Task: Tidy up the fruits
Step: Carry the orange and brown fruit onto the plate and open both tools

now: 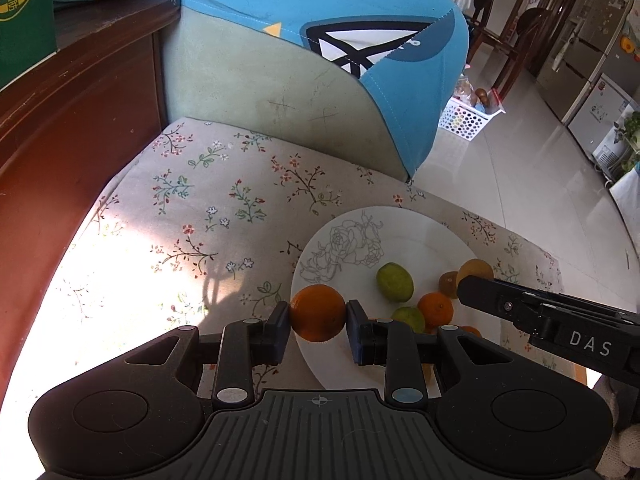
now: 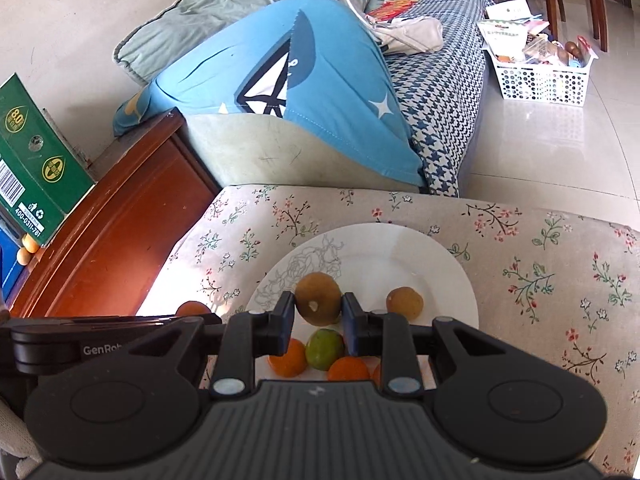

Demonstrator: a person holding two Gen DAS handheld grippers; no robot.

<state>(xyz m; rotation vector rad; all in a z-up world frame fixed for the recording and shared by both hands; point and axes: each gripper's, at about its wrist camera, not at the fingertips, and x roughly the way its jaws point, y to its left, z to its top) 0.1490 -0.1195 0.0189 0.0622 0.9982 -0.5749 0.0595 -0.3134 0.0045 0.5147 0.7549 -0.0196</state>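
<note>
The left gripper (image 1: pixel 318 322) has its fingers (image 1: pixel 280 330) pressed on either side of an orange (image 1: pixel 318 318), held above the near-left rim of the white plate (image 1: pixel 420 236). The right gripper (image 2: pixel 318 316) has its fingers (image 2: pixel 282 322) closed on a brown kiwi (image 2: pixel 318 298), held over the plate's near half; in the left wrist view the right gripper's dark body reaches in from the right, over the plate's right side.

The plate, with a grey rose outline drawn on its left part, sits on a floral cushion (image 1: pixel 200 208). On the plate, nearest the grippers, lie a green citrus fruit (image 2: pixel 325 349) and small oranges (image 2: pixel 289 357) clustered at the near rim. A little further in, a second green fruit (image 1: pixel 394 282) lies near the plate's middle, and a tan round fruit (image 2: pixel 404 302) lies right of the held kiwi. The far half of the plate is bare.

Left of the plate, beyond the cushion's edge, runs a reddish wooden cabinet (image 2: pixel 132 216) with a green carton (image 2: pixel 36 160) on top. Behind the plate rises a pale green sofa arm (image 1: pixel 248 92) draped with a blue cover (image 1: pixel 360 12). Further off, right of the sofa, a white perforated basket (image 2: pixel 540 80) of packets stands on the tiled floor (image 2: pixel 540 152).
</note>
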